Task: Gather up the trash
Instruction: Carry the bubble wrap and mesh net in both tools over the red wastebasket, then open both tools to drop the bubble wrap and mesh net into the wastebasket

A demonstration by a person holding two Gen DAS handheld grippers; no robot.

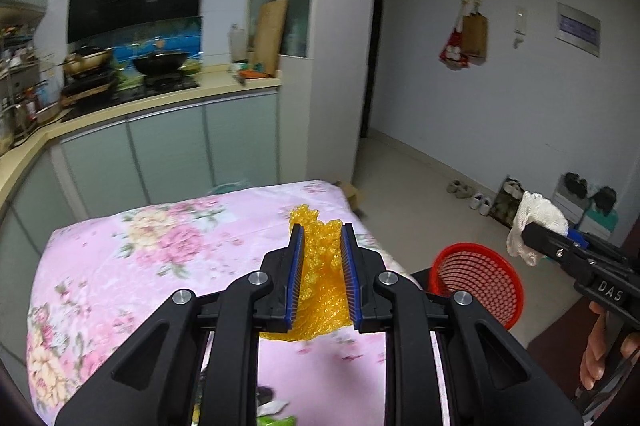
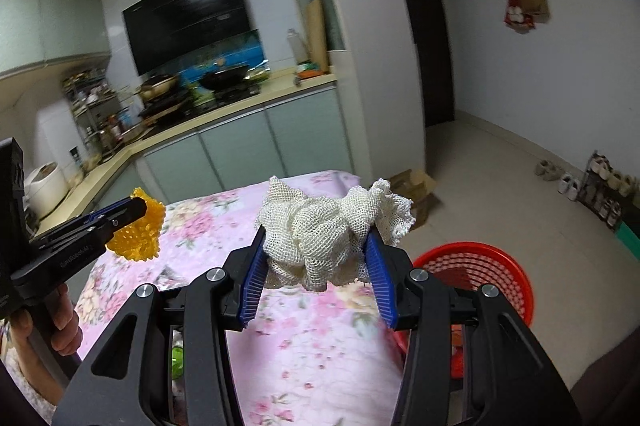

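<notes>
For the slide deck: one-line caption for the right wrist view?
Right gripper shut on white mesh wad above floral table; red basket waits at right.

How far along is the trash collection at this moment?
Midway. Both pieces are picked up: the left tongs are shut on the yellow bubble wrap, and the right tongs are shut on the white mesh, both above the flowered tablecloth. Neither is in the red basket yet. Something green near the table's edge may also remain.

Glossy yellow bubble wrap point(image 1: 322, 290), rough white mesh point(image 2: 320, 238), red plastic basket point(image 1: 478, 286)
</notes>
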